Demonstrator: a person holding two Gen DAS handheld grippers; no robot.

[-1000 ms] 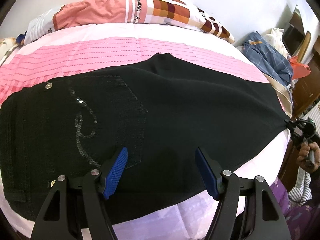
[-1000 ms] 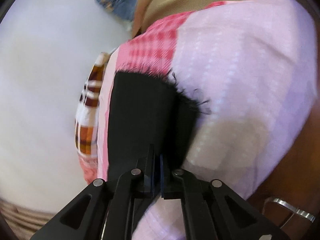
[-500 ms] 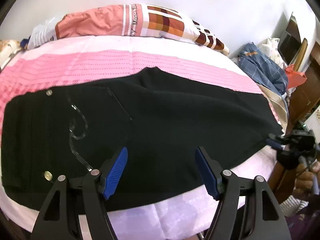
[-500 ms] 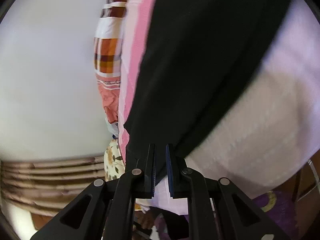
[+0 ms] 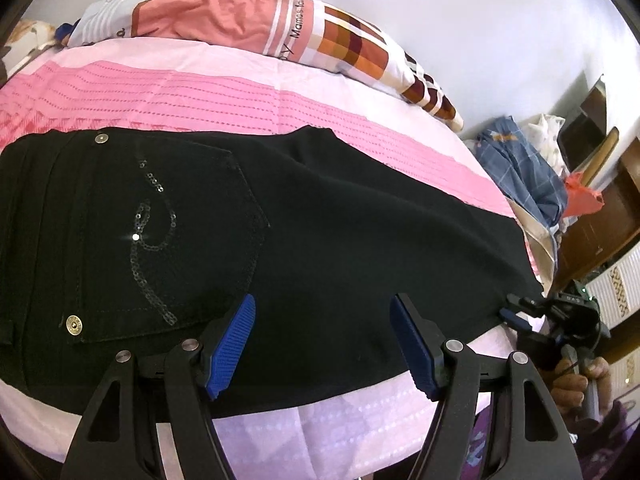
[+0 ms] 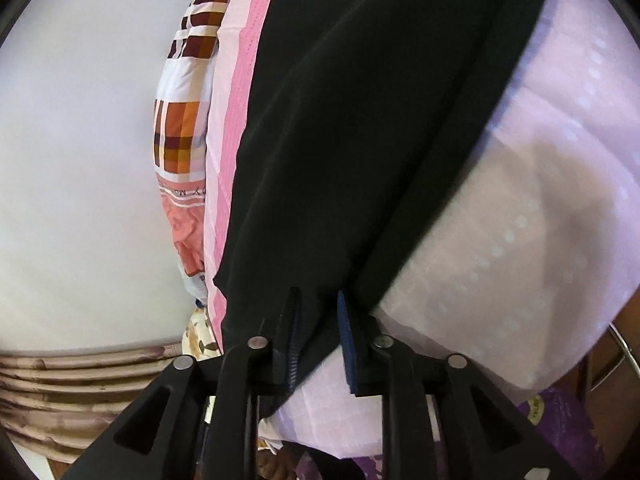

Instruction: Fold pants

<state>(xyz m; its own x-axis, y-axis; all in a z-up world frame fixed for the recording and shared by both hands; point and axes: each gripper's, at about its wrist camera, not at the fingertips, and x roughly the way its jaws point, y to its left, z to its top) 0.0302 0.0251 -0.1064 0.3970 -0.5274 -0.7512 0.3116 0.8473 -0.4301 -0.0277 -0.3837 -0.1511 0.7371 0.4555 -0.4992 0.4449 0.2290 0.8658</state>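
Pink bedsheet [image 5: 192, 92] is carrying the black pants [image 5: 320, 220], lying folded lengthwise across mid-frame. My left hand-held gripper [image 5: 322, 344] is hovering wide open, empty; my right hand-held gripper [image 6: 318, 336] has just been opening, hem between its jaws. Crosswise folds are remaining, I reckon.

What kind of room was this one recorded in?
Most likely a bedroom: black pants lie spread on a bed with a pink sheet, a patterned pillow sits by the wall, and clothes are heaped beside wooden furniture.
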